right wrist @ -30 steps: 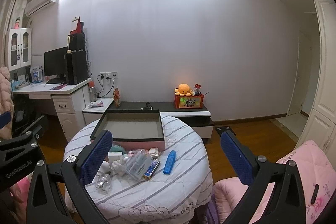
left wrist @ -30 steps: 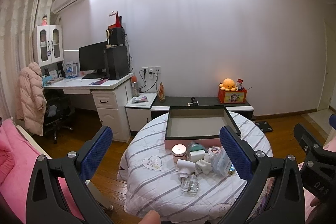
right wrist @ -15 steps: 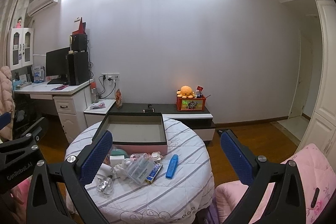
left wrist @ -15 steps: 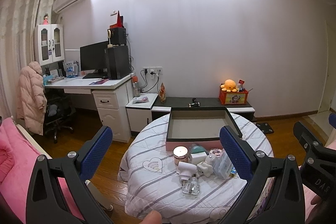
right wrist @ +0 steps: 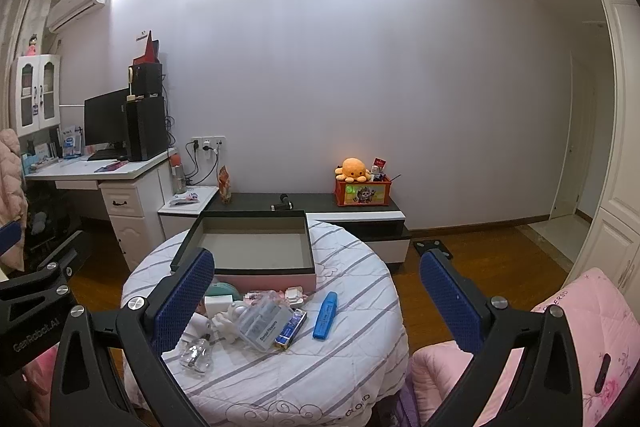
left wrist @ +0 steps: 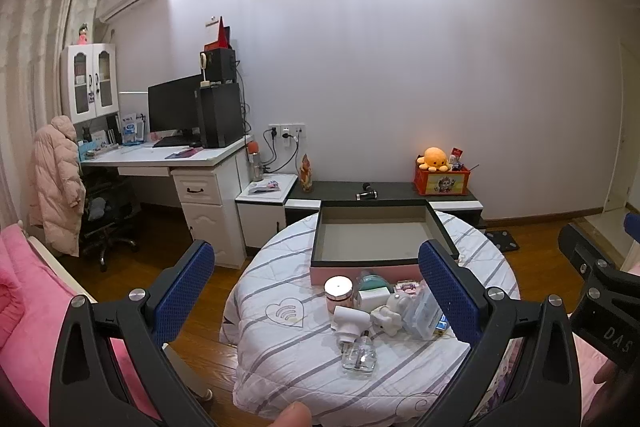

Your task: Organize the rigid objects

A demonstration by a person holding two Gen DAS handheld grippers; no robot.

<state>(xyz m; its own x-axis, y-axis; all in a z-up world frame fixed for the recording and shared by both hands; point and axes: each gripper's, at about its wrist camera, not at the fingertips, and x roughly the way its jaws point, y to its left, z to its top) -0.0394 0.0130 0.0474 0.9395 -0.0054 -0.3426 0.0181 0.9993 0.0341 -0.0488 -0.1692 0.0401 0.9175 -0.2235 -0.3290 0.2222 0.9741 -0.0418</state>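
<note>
Left gripper and right gripper, blue-padded, both spread wide and empty, hang above the round striped-cloth bench, touching nothing.

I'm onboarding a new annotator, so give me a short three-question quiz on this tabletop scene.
1. True or false: the open box already holds items.
2. Which item lies farthest to the right on the round table in the right wrist view: A) blue highlighter B) clear glass bottle C) white figurine?
3. Fill in: both the left gripper and right gripper are ____.

Key: 1 false, it looks empty; 2 A; 3 open, holding nothing.
</note>
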